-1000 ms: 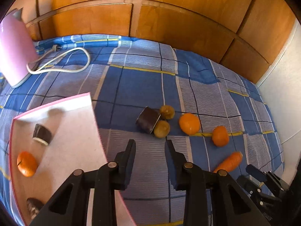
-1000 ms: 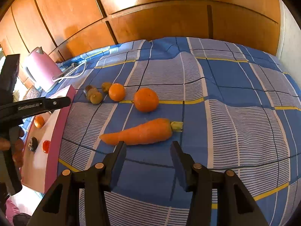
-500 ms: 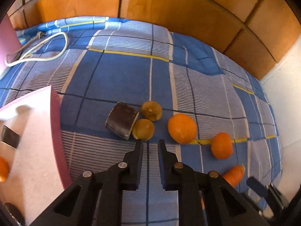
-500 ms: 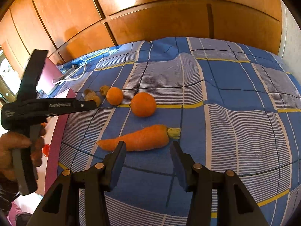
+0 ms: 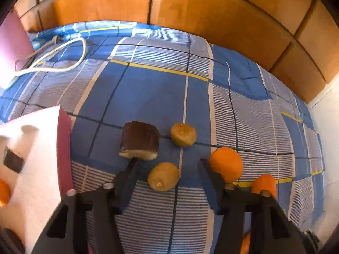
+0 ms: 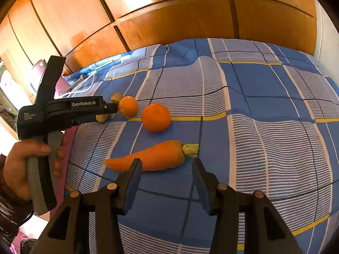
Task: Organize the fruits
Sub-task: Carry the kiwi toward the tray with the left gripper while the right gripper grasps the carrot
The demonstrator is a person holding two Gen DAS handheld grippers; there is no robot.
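Note:
My left gripper (image 5: pixel 167 162) is open, its jaws on either side of the near kiwi (image 5: pixel 163 179) on the blue checked cloth. A second kiwi (image 5: pixel 183 134) and a dark brown cut piece (image 5: pixel 139 140) lie just beyond. Two oranges (image 5: pixel 226 166) (image 5: pixel 264 185) lie to the right. The pink-edged white tray (image 5: pixel 40 158) at left holds an orange (image 5: pixel 3 192) and a dark piece (image 5: pixel 12 162). My right gripper (image 6: pixel 167 163) is open and empty, just before the carrot (image 6: pixel 152 155). The left gripper also shows in the right wrist view (image 6: pixel 112 108), beside the oranges (image 6: pixel 156 117) (image 6: pixel 128 106).
A pink kettle (image 5: pixel 12 48) with a white cord (image 5: pixel 53 59) stands at the far left of the cloth. Wooden panels (image 5: pixel 190 6) back the cloth, with a white wall (image 5: pixel 326 110) at right. The person's hand (image 6: pixel 23 167) holds the left gripper's handle.
My left gripper moved forward and down to the near kiwi; its jaws narrowed, then opened wide around it. The right gripper stayed nearly still before the carrot.

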